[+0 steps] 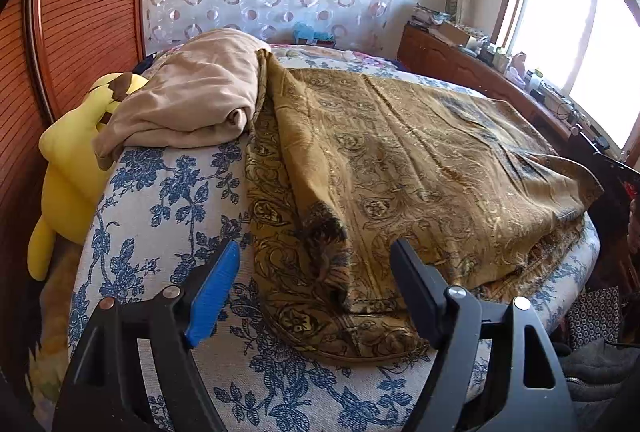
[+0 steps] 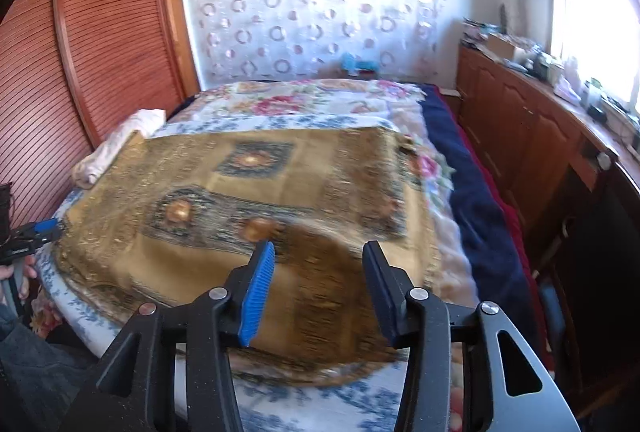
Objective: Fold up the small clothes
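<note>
A gold-brown patterned cloth [image 1: 400,167] lies spread on the bed, with one flap folded over near its front left corner. My left gripper [image 1: 316,252] is open and empty, just above that near corner. In the right wrist view the same cloth [image 2: 248,199] lies flat with dark medallion patterns. My right gripper [image 2: 318,252] is open and empty, hovering over the cloth's near edge. The left gripper [image 2: 40,228] shows at the cloth's far left corner in the right wrist view.
A beige garment [image 1: 192,99] is heaped at the bed's left, beside a yellow plush toy [image 1: 76,159]. The bed [image 1: 160,199] has a blue floral sheet. Wooden slatted doors [image 2: 60,51] stand left; a cluttered wooden cabinet [image 2: 540,119] runs along the right under the window.
</note>
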The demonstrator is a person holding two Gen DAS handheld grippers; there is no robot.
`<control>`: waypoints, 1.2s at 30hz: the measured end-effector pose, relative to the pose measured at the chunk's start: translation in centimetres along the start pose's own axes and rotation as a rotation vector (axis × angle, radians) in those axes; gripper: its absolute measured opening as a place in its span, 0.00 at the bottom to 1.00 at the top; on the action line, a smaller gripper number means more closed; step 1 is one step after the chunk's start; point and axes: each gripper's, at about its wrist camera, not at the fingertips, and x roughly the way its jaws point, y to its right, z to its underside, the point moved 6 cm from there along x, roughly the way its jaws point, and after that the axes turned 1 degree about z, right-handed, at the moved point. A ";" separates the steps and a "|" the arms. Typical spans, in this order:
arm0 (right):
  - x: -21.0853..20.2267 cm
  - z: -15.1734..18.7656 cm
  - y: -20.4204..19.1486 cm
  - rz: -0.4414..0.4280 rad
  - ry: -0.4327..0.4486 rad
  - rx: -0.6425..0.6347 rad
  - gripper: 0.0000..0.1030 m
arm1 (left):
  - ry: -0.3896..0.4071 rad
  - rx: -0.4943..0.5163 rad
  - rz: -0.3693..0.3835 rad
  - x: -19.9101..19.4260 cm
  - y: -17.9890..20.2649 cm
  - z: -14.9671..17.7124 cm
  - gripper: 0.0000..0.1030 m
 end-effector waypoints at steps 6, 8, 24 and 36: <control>3.5 1.2 -4.7 -0.074 -0.030 -0.037 0.49 | -0.023 -0.009 -0.023 0.6 -0.4 0.4 0.76; 4.9 1.8 -6.0 -0.095 -0.049 -0.047 0.49 | -0.027 -0.008 -0.026 0.6 -0.4 0.5 0.76; 9.9 3.5 -9.9 -0.112 -0.120 -0.140 0.69 | -0.029 -0.037 -0.030 1.0 -0.8 0.7 0.76; 11.0 3.9 -11.0 -0.055 -0.128 -0.207 0.82 | -0.014 -0.074 0.096 1.1 -0.2 0.5 0.15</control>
